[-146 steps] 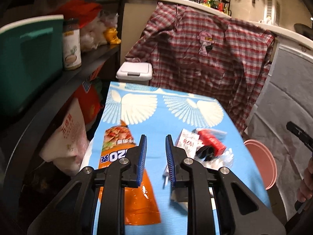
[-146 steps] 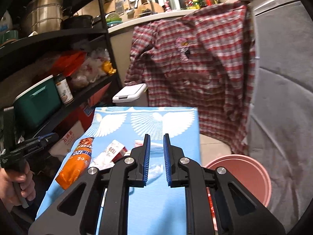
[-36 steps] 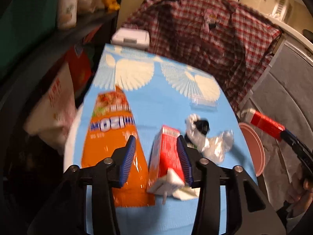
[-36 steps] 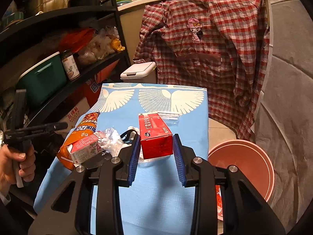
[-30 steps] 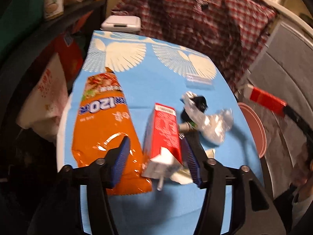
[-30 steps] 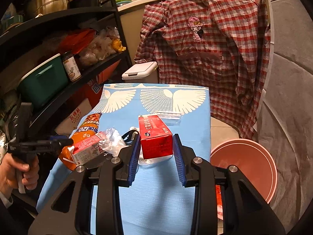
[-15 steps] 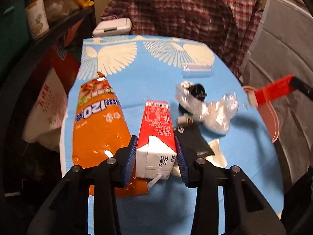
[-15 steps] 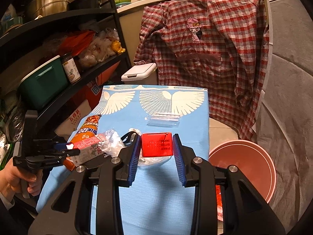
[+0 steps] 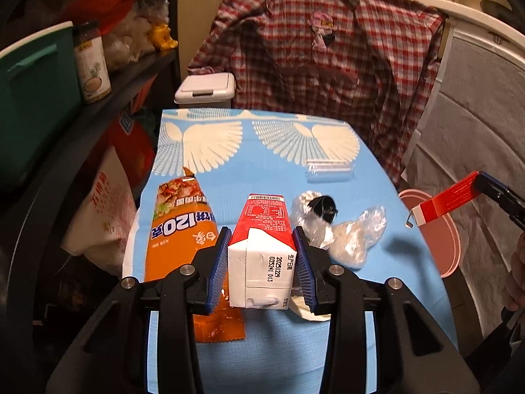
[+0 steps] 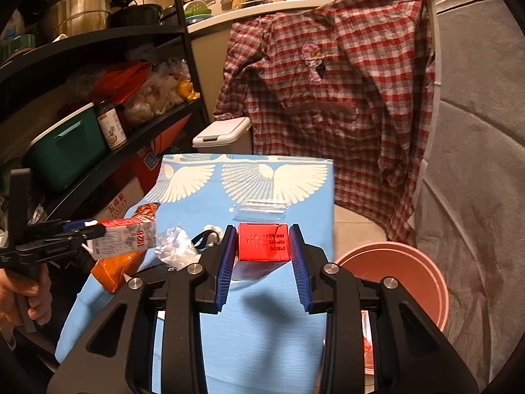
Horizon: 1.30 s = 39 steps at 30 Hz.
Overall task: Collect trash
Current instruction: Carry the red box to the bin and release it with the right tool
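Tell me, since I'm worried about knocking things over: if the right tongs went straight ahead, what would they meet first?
Likely the clear plastic sleeve on the blue cloth, just beyond the red box the right tongs hold; depth is uncertain.

light: dim, warm | shadows: deep at shelves | edges: fisheye-warped, dark vignette | focus: mostly sharp

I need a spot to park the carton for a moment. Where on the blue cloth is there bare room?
Bare cloth lies along the near edge, and at the far end on the white wing prints, beyond the clear wrapper. The middle is crowded: orange snack bag, crumpled plastic and black scrap. The left gripper holds the milk carton there.
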Available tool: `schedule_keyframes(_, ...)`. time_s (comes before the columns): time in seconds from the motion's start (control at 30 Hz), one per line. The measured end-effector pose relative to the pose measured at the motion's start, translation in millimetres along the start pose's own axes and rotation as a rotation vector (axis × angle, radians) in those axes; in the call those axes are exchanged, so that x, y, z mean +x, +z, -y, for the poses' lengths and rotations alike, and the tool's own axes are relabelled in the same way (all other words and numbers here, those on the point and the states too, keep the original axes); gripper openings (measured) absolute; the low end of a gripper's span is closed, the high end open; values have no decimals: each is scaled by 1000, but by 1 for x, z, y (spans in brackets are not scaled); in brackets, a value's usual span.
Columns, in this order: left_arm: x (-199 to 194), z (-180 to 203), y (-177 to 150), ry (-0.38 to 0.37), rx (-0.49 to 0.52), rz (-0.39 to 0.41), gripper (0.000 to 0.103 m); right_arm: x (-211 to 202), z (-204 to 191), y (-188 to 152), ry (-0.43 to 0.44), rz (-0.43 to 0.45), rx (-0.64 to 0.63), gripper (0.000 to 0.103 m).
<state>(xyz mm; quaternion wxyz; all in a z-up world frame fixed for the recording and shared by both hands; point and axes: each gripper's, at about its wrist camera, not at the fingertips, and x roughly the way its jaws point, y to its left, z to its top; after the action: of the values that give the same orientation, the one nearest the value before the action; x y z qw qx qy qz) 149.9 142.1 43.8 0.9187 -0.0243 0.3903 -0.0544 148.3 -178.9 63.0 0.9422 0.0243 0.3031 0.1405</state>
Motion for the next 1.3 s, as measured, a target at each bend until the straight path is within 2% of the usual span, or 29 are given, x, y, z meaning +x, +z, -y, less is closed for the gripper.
schedule_keyframes(0.37,-18,29,8,0,11,49,38,-19,24,3,-61,42,31,34)
schedule_keyframes(1.1,-14,107,24,-84,54,76,38,-48,85,6,-200,106,76,34)
schedule_keyframes(1.3,-6,140,24,-133,83,73,38,-51,104,7,-247,103,95,34)
